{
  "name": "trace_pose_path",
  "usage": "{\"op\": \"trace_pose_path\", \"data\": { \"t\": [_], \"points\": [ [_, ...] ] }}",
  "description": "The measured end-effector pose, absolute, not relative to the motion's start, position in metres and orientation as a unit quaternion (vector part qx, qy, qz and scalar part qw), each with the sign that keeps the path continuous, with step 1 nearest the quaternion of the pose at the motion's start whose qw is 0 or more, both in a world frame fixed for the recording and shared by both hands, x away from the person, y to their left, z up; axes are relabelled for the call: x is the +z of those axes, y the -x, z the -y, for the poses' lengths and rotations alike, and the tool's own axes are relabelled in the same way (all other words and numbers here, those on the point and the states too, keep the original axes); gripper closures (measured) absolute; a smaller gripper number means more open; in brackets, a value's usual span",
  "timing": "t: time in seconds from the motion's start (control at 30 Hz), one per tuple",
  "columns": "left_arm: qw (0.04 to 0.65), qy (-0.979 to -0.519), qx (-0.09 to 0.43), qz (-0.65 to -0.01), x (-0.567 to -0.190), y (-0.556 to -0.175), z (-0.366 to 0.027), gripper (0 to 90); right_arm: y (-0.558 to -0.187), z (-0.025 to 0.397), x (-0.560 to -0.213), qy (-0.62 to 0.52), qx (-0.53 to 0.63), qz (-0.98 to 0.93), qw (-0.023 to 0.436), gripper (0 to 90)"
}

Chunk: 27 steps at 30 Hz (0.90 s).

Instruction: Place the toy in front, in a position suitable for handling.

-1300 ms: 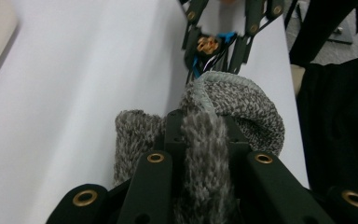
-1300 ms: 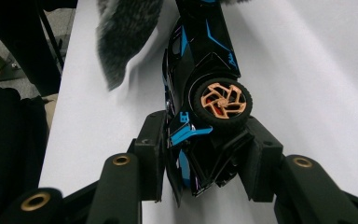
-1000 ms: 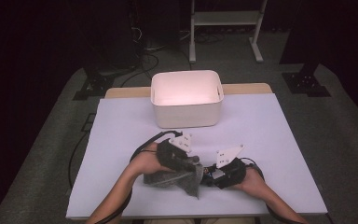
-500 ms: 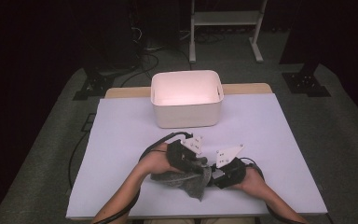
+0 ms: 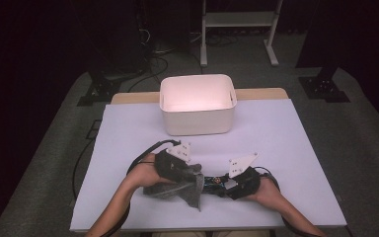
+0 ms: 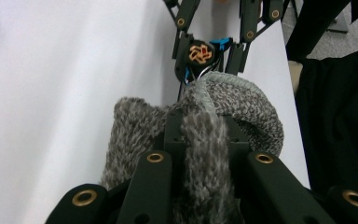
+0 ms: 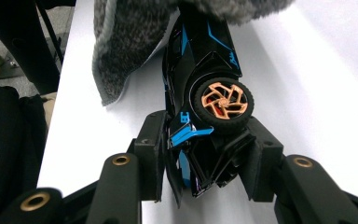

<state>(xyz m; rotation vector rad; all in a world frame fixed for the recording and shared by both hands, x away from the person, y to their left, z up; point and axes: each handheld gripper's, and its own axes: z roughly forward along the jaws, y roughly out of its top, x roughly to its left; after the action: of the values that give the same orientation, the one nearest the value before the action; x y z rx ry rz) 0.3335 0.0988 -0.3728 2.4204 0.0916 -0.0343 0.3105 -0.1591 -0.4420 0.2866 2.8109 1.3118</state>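
A black and blue toy car with orange wheels lies on its side, and my right gripper is shut on its rear end. In the high view the car sits near the table's front edge, between my right gripper and my left gripper. My left gripper is shut on a grey knitted cloth. The cloth drapes over the car's far end and hides it. The car's wheel shows just past the cloth.
A white empty bin stands at the back middle of the white table. The table's front edge lies close beside both hands. A dark garment hangs past that edge. Cables and a stand sit on the floor behind.
My left gripper has shifted slightly with the grey cloth, which now bunches against the car's end. My right gripper has stayed almost still, holding the car.
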Motion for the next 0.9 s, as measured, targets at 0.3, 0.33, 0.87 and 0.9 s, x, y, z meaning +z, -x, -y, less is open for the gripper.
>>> {"op": "trace_pose_path", "data": {
  "t": [0.3,0.33,0.87,0.9],
  "points": [
    [0.35,-0.936,-0.008,-0.047,-0.371,-0.335,-0.109,77.6,-0.311,0.159,-0.442,-0.094,0.42,-0.903,0.012,55.4],
    [0.35,-0.936,-0.008,-0.046,-0.372,-0.335,-0.109,77.6,-0.311,0.159,-0.442,-0.095,0.419,-0.903,0.012,55.0],
    [0.352,-0.935,-0.017,-0.044,-0.373,-0.338,-0.103,77.6,-0.323,0.133,-0.441,-0.092,0.409,-0.907,-0.02,45.8],
    [0.351,-0.935,-0.019,-0.044,-0.373,-0.338,-0.103,77.6,-0.324,0.131,-0.442,-0.091,0.407,-0.909,-0.022,50.5]
  ]
}}
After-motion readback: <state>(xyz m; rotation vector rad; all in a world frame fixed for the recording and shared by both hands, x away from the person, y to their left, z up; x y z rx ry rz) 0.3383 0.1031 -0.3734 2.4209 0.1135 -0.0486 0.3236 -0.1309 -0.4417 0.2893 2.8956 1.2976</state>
